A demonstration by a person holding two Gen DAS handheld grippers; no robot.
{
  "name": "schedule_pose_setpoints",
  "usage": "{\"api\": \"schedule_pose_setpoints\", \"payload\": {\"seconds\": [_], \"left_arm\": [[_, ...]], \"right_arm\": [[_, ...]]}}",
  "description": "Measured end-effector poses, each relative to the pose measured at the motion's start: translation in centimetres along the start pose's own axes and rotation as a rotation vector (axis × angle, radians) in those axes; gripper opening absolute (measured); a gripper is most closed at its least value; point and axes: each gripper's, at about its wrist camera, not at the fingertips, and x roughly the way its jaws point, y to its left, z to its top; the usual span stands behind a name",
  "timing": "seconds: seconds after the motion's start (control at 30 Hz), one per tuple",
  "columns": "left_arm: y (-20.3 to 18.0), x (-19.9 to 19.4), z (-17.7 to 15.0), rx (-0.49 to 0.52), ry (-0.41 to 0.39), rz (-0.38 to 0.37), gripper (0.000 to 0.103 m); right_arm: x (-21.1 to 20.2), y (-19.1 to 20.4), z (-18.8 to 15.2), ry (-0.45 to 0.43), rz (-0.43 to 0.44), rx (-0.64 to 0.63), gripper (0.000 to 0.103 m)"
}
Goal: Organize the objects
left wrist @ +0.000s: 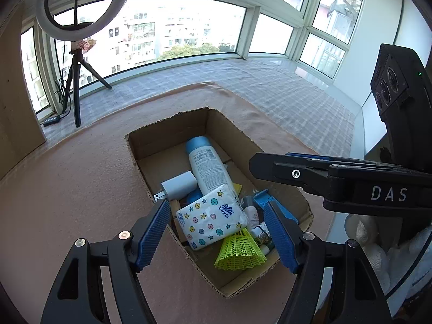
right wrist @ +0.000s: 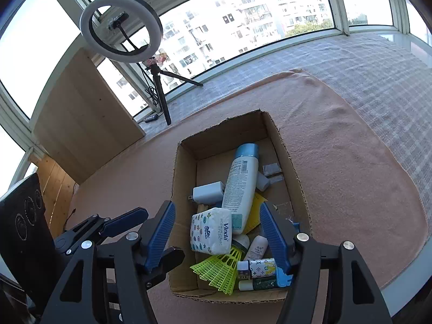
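An open cardboard box [left wrist: 167, 132] [right wrist: 185, 183] sits on a pink cloth and holds several items. Among them are a white bottle with a blue cap [left wrist: 208, 167] [right wrist: 240, 186], a white charger [left wrist: 178, 185] [right wrist: 208, 190], a star-patterned Vinda tissue pack [left wrist: 213, 218] [right wrist: 212, 229], a yellow-green shuttlecock [left wrist: 240, 251] [right wrist: 218, 267] and small bottles [right wrist: 255, 247]. My left gripper [left wrist: 216, 203] hovers open over the box's near half, its pads clear of the tissue pack below. My right gripper [right wrist: 216, 203] hangs open beside it, also empty.
A ring light on a tripod [left wrist: 75, 62] [right wrist: 121, 29] stands at the back left by the window. The pink cloth [right wrist: 351, 175] lies over a checked cloth [left wrist: 270, 89]. A wooden panel [right wrist: 81, 124] rises at the left. A white-gloved hand [left wrist: 372, 243] holds the right gripper.
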Motion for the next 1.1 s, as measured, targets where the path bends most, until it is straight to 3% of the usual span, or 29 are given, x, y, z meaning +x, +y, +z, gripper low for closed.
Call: {"api": "schedule_pose_setpoints", "payload": {"seconds": [0.5, 1.1], "left_arm": [[4.4, -4.6, -2.2, -0.073, -0.023, 0.07, 0.076], [12.8, -13.7, -6.7, -0.245, -0.085, 0.224, 0.077]], "right_arm": [[-0.1, 4.3, -1.0, -0.013, 0.017, -0.049, 0.062], [0.4, 14.1, -3.6, -0.019, 0.038, -0.231, 0.064]]}}
